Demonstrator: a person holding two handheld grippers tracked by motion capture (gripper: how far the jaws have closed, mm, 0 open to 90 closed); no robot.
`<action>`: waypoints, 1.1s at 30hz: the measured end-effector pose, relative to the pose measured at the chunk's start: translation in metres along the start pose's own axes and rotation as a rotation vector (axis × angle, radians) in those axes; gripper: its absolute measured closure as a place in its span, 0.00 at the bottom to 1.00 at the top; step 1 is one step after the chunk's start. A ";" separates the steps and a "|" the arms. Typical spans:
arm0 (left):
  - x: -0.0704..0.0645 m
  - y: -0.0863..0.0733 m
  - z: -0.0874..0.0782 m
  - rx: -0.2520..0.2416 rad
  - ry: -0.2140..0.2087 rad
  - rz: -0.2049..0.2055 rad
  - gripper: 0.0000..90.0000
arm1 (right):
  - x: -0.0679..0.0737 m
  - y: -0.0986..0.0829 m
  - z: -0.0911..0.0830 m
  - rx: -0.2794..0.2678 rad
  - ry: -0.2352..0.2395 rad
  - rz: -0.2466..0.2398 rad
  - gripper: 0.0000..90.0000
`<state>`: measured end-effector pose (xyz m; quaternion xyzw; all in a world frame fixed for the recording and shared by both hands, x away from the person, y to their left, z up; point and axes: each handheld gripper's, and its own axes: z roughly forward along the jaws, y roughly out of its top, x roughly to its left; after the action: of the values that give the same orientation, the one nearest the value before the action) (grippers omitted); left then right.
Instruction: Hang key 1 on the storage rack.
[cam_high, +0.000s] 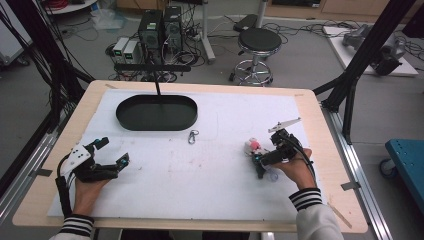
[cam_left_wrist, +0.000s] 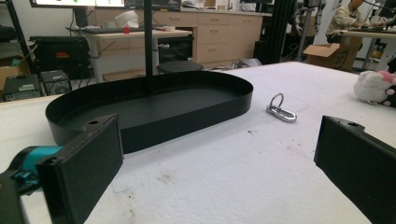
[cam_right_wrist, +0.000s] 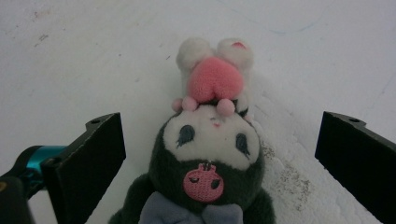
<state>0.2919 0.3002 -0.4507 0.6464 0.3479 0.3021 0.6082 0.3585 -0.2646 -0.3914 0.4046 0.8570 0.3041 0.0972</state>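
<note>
A small plush toy (cam_high: 253, 146), dark grey with a white face and pink parts, lies on the white mat at the right. In the right gripper view the plush toy (cam_right_wrist: 212, 140) lies between the wide-apart jaws of my right gripper (cam_right_wrist: 219, 161), touching neither. My right gripper (cam_high: 258, 161) is open just in front of the toy. My left gripper (cam_high: 113, 150) hovers open and holds nothing at the mat's left. The left gripper (cam_left_wrist: 219, 163) faces a black oval tray (cam_left_wrist: 149, 107) and a silver carabiner (cam_left_wrist: 280, 109). The tray (cam_high: 156, 112) sits at the back left, the carabiner (cam_high: 193, 136) just in front of it.
A thin black post (cam_high: 158, 85) rises behind the tray. Black frame struts (cam_high: 360, 60) stand at the table's right corner, and cables hang at the left. Beyond the far edge are a stool (cam_high: 257, 45) and computers (cam_high: 160, 30) on the floor.
</note>
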 end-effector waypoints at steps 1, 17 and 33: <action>0.000 0.000 0.000 0.000 0.000 0.000 0.02 | 0.000 0.000 0.001 0.008 0.007 -0.002 0.01; 0.000 0.000 0.000 -0.001 -0.001 -0.001 0.02 | 0.006 0.002 0.021 0.174 0.003 -0.016 0.07; 0.000 0.000 0.000 -0.006 0.010 -0.012 0.02 | 0.005 0.003 0.025 0.226 -0.007 0.009 0.44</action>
<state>0.2921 0.3000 -0.4508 0.6410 0.3539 0.3028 0.6101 0.3674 -0.2484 -0.4086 0.4177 0.8838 0.2044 0.0525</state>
